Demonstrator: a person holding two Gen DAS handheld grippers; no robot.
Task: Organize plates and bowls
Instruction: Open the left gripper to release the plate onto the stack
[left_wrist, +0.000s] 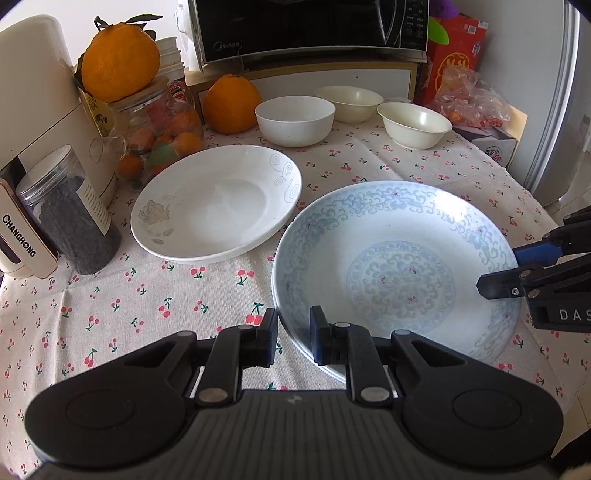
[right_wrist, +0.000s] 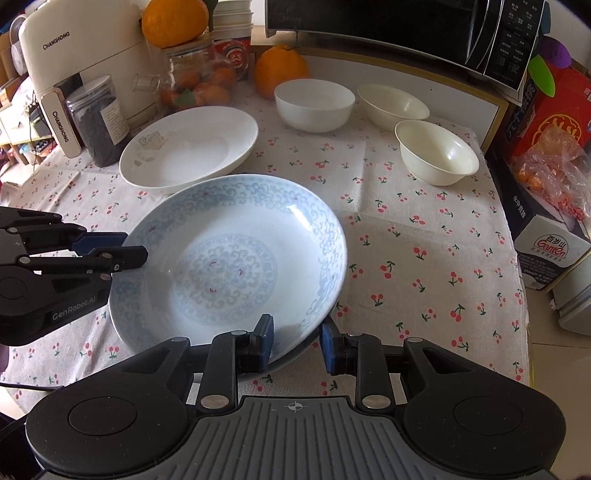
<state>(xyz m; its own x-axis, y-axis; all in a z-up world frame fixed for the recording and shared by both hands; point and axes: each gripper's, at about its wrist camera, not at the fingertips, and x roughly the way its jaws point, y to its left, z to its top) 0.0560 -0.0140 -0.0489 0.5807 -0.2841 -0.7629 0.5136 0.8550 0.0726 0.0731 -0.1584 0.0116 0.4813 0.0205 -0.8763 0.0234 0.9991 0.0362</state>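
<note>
A blue-patterned plate (left_wrist: 399, 273) (right_wrist: 232, 258) lies on the cherry-print tablecloth. My left gripper (left_wrist: 293, 338) straddles its near-left rim, one finger inside and one outside, with a gap at the rim. My right gripper (right_wrist: 295, 343) straddles the opposite rim the same way, jaws apart. Each gripper shows in the other's view, the right one (left_wrist: 506, 269) and the left one (right_wrist: 125, 247). A white plate (left_wrist: 218, 203) (right_wrist: 190, 147) lies behind to the left. Three bowls stand at the back: a white one (left_wrist: 294, 120) (right_wrist: 314, 105) and two cream ones (left_wrist: 349, 103) (left_wrist: 413, 123).
At the left stand a dark-filled jar (left_wrist: 70, 214), a cream appliance (left_wrist: 33, 122) and a glass jar of fruit (left_wrist: 159, 136) with an orange on top. Another orange (left_wrist: 231, 103) and a microwave (left_wrist: 310, 26) are behind. Boxes and a bag (right_wrist: 546, 155) line the right edge.
</note>
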